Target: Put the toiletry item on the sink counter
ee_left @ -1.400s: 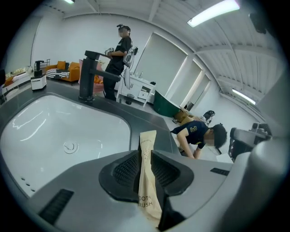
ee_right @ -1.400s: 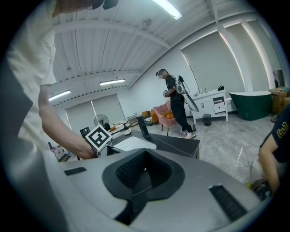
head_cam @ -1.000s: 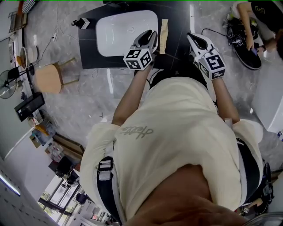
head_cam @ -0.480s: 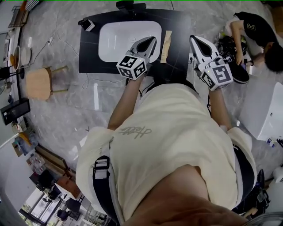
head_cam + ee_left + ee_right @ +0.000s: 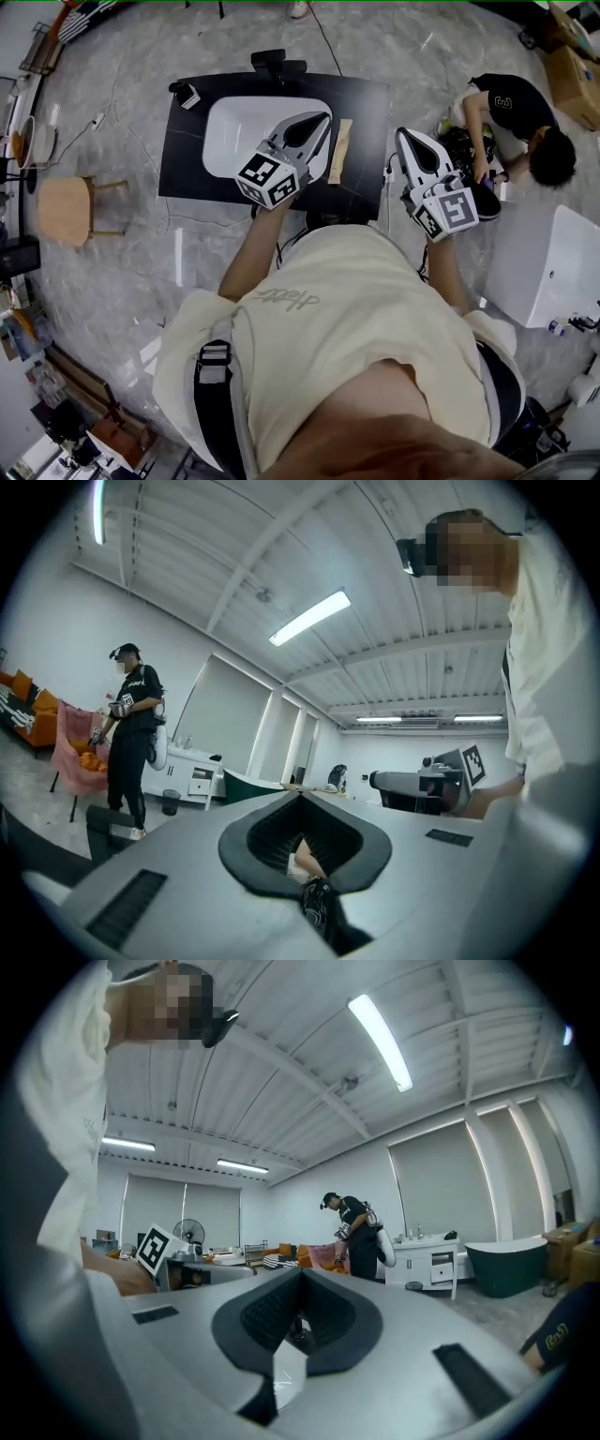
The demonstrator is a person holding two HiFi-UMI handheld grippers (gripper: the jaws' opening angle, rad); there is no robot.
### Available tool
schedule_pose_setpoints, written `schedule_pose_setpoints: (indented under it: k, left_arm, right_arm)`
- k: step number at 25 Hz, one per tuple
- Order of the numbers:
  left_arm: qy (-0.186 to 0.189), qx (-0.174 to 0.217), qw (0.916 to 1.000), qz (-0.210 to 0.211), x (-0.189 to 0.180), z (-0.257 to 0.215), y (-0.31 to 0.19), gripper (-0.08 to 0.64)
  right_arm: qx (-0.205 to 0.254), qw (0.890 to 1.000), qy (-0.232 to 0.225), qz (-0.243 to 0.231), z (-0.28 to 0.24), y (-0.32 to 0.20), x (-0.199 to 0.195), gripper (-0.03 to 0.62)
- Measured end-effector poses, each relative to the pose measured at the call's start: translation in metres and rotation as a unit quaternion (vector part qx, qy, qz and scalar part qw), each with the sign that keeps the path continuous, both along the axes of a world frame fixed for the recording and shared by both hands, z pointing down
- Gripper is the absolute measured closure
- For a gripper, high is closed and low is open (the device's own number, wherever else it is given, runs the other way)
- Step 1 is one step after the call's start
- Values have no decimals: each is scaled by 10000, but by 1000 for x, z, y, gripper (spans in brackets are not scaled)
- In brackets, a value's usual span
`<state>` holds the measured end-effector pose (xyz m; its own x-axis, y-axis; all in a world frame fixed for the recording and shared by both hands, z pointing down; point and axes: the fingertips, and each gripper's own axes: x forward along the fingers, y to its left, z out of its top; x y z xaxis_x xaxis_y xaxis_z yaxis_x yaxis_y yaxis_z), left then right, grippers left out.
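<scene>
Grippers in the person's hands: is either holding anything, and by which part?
Nothing is held: left gripper and right gripper both have their jaws shut together, empty.

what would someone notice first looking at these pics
The two grey grippers with marker cubes stand out in front of the person: the left gripper shows across the white sink basin, and the right gripper by the right edge of the black counter. Both have their jaws together. After that, a tan item lying on the counter right of the basin, and a crouching person on the floor at upper right.
</scene>
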<state>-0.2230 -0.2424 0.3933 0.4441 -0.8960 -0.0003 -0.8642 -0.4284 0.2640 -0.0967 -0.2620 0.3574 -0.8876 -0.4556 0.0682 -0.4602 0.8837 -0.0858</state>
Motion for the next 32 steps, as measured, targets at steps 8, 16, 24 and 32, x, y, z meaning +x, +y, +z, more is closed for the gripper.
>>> schedule_pose_setpoints:
  k: [8, 16, 24, 32]
  left_arm:
    - [-560, 256, 9981, 7, 4, -34, 4, 557]
    - [-449, 300, 9976, -438, -25, -38, 3, 557]
    - [-291, 76, 9991, -294, -20, -20, 5, 557]
    - [-299, -42, 9991, -311, -28, -11, 13, 556]
  right_arm:
    - [18, 9999, 104, -88, -12, 10, 1, 598]
    - [-50, 9999, 97, -12, -7, 10, -3, 598]
    - [103, 9997, 92, 184, -12, 3, 2, 598]
    - [-77, 9999, 135, 36, 1, 5, -10, 598]
